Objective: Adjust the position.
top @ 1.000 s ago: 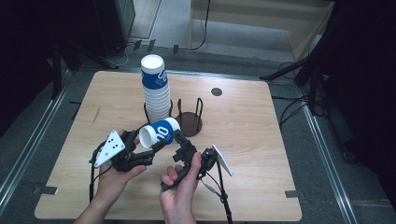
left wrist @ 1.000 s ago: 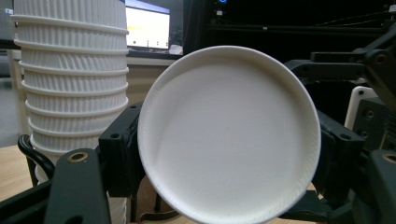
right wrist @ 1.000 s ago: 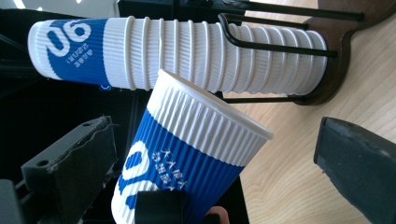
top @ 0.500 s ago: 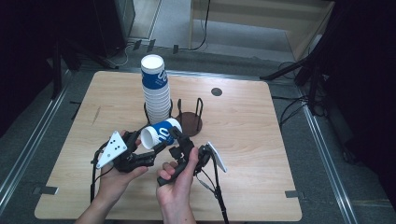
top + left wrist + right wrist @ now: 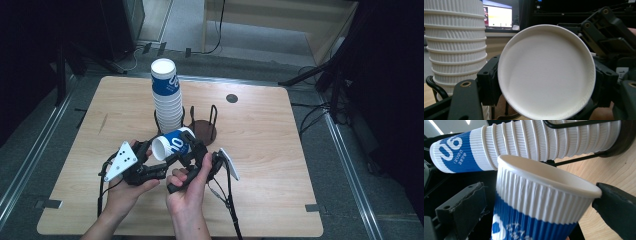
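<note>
A: Where is the paper cup (image 5: 172, 145) right now?

B: Lifted off the table (image 5: 280, 165), lying on its side above the middle of the near half, closer to the near edge than the far one. Its open mouth faces the table's left edge and its blue band points right.

A: Who has hold of it?

B: In the high view both grippers meet at it. The right gripper (image 5: 192, 155) reaches in from the person's right hand (image 5: 187, 192), and in the right gripper view one black jaw sits at each side of the ribbed wall just under the rim. The right-side jaw touches the rim; the other stands a little off the wall there, so I cannot tell if it is truly clamped.

A: And the left gripper (image 5: 150, 167)?

B: It comes from the left hand (image 5: 125, 190), at the mouth end of the cup. In the left gripper view the white round of the cup (image 5: 546, 72) sits between its two jaws, each close against the edge. Whether they press on it I cannot tell.

A: What else stands on the table?

B: A tall stack of cups (image 5: 167, 97) in a black wire holder (image 5: 200, 125), toward the far edge near the middle, just beyond the held cup. A small dark disc (image 5: 231, 98) lies nearer the far edge, right of the stack.
</note>
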